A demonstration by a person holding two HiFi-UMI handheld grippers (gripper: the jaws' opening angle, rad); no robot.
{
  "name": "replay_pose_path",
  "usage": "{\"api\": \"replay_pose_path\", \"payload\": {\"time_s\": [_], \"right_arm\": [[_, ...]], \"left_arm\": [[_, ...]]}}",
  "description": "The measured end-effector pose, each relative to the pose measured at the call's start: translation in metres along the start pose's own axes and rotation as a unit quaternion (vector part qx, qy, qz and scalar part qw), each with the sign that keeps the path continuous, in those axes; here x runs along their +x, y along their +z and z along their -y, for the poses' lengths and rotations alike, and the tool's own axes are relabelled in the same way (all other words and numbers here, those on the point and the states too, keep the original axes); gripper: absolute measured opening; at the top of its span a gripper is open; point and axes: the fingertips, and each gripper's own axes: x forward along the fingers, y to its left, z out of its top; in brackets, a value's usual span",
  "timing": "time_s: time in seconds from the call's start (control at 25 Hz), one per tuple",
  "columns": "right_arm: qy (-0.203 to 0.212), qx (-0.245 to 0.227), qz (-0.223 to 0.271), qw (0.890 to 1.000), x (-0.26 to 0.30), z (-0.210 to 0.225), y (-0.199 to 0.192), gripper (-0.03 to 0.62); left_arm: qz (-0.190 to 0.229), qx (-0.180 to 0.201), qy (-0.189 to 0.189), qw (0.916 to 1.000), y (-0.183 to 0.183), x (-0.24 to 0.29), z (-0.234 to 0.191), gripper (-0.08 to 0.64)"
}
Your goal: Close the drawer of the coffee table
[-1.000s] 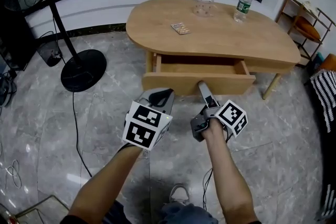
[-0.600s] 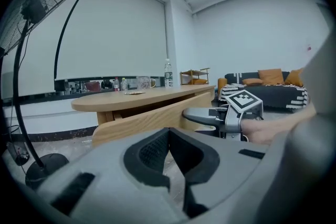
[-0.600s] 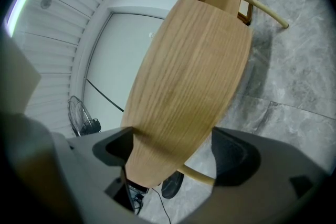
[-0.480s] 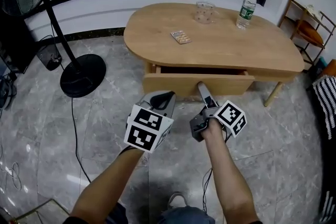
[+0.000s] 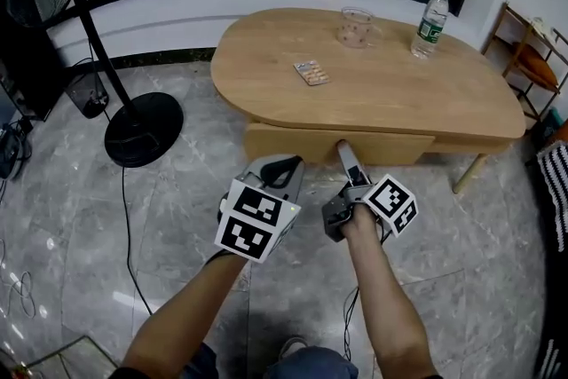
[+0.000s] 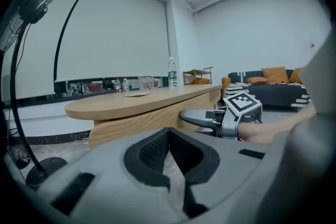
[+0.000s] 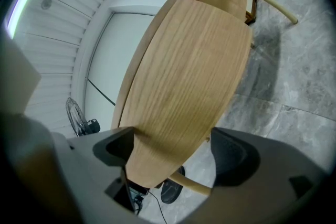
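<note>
The oval wooden coffee table (image 5: 417, 93) stands ahead of me. Its drawer front (image 5: 293, 142) sits almost flush under the tabletop, with no gap showing. My right gripper (image 5: 343, 148) is turned on its side, and its tip rests against the drawer front. In the right gripper view the wood panel (image 7: 189, 76) fills the space between the parted jaws of the right gripper (image 7: 170, 152). My left gripper (image 5: 282, 162) hangs a little short of the drawer, shut and holding nothing. The left gripper view shows the left gripper (image 6: 169, 134), the drawer front (image 6: 142, 123) and the right gripper (image 6: 231, 115) beside it.
On the tabletop lie a pill blister (image 5: 311, 72), a glass cup (image 5: 357, 26) and a water bottle (image 5: 430, 22). A standing fan's round base (image 5: 142, 130) and its cable lie on the marble floor at the left. A wooden chair (image 5: 532, 58) is at the right.
The drawer has slid from wide open to nearly flush with the table. The right gripper has stayed on its front and moved forward with it. The left gripper has barely shifted.
</note>
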Motion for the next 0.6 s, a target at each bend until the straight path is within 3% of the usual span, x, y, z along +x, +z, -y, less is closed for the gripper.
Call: {"api": "replay_pose_path", "payload": {"time_s": [0.6], "right_arm": [[0.004,-0.002,-0.004,1.000,0.027,0.005,0.009,0.459]], "left_arm": [[-0.007,0.008,0.011,0.9999,0.005,0.015,-0.009,0.008]]}}
